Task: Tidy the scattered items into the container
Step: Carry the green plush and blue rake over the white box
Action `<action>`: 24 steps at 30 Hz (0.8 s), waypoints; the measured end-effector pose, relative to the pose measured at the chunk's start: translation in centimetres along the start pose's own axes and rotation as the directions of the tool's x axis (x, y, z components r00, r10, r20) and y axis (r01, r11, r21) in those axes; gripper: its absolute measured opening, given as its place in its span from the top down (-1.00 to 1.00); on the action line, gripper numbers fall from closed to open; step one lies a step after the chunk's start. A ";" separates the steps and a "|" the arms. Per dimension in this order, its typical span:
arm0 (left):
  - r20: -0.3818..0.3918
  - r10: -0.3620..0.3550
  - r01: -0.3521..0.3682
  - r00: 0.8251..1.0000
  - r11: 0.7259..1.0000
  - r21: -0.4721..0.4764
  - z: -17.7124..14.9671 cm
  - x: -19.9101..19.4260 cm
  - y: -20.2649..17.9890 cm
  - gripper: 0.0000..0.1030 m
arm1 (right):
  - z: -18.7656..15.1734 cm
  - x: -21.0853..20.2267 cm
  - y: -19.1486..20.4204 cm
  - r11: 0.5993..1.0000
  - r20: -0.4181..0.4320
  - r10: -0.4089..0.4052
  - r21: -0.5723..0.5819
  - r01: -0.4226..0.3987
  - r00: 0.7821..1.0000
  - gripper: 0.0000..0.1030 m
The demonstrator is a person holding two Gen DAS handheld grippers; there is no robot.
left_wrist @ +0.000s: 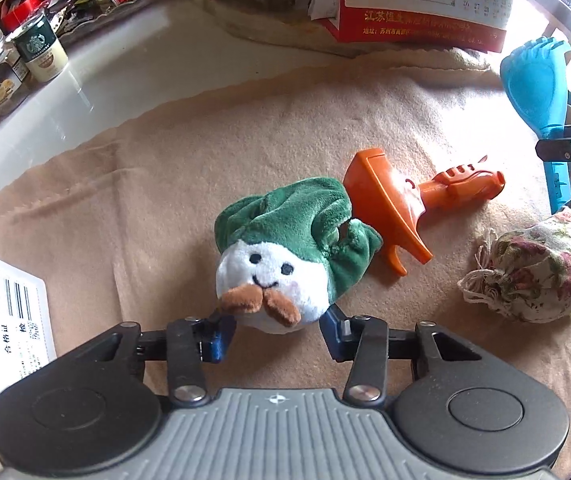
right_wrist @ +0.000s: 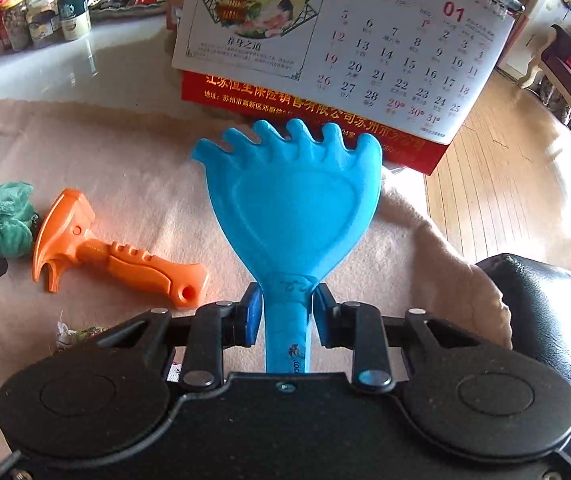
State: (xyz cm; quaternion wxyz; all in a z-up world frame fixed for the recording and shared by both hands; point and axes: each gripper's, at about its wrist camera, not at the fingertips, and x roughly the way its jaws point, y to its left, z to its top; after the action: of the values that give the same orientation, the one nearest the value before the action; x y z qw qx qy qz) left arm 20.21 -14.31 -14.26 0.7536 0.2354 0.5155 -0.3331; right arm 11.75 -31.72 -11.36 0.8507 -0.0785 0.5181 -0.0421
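Observation:
A plush toy (left_wrist: 281, 256) with a green hood and a white smiling face lies on the beige cloth (left_wrist: 165, 184). My left gripper (left_wrist: 277, 326) has its blue pads against both sides of the toy's lower end. In the right wrist view, my right gripper (right_wrist: 285, 312) is shut on the handle of a blue toy rake (right_wrist: 293, 208), whose head is tilted up off the cloth. The left wrist view shows the rake (left_wrist: 533, 80) at the right edge. An orange toy hammer (left_wrist: 405, 196) and a floral drawstring pouch (left_wrist: 537, 276) lie loose on the cloth.
A white box (left_wrist: 1, 304) with a printed label sits at the left edge. A desk calendar (right_wrist: 365, 48) stands at the back of the cloth. Jars and a can (left_wrist: 41, 48) crowd the far left of the table. A black chair (right_wrist: 545, 320) is at the right.

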 end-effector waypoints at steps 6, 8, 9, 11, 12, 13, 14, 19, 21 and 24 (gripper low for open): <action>0.001 0.035 -0.035 0.999 0.999 0.016 0.3 0.1 -0.7 -0.26 | -0.3 -1.1 -0.4 1.000 -0.016 0.021 0.014 -0.021 1.000 0.44; 0.023 0.074 -0.075 0.997 0.997 0.034 0.4 0.6 -1.0 -0.73 | -0.7 -1.5 -0.2 1.000 -0.013 0.024 0.010 -0.024 1.000 0.44; 0.034 0.085 -0.086 0.996 0.996 0.037 0.5 0.8 -1.1 -0.74 | -0.8 -1.5 -0.2 1.000 -0.016 0.028 0.007 -0.028 0.999 0.44; 0.049 0.073 -0.075 0.996 0.997 0.034 0.8 1.2 -1.3 -0.74 | -0.9 -1.4 0.0 0.999 -0.019 0.034 0.003 -0.034 0.999 0.44; 0.050 0.065 -0.066 0.997 0.997 0.029 1.0 1.4 -1.4 -0.73 | -1.0 -1.2 0.0 0.999 -0.024 0.038 0.000 -0.038 0.999 0.44; 0.035 0.050 -0.051 0.998 0.998 0.024 1.1 1.7 -1.6 -0.61 | -1.0 -1.0 0.0 0.999 -0.026 0.041 0.001 -0.041 0.999 0.44; 0.010 0.040 -0.040 0.999 0.999 0.019 1.1 2.0 -1.8 -0.46 | -1.0 -0.8 0.0 0.999 -0.028 0.044 0.002 -0.044 0.999 0.44; -0.022 0.035 -0.036 0.999 0.999 -0.013 1.1 2.0 -1.5 -0.01 | -1.1 -0.4 -0.2 0.999 -0.031 0.037 0.007 -0.037 0.999 0.47; -0.015 0.045 -0.046 0.999 0.999 -0.016 1.0 1.6 -1.4 -0.01 | -1.2 -0.4 -0.4 0.999 -0.028 0.031 0.018 -0.031 0.999 0.47; 0.004 0.069 -0.069 0.998 0.998 -0.001 1.0 0.8 -1.7 -0.01 | -1.1 -1.1 -1.0 0.999 -0.002 0.011 0.042 -0.011 1.000 0.47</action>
State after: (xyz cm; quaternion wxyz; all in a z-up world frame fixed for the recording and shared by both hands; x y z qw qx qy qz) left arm 19.73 -16.33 -14.66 0.7657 0.2523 0.5057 -0.3070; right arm 10.25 -32.62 -10.76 0.8517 -0.0578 0.5185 -0.0485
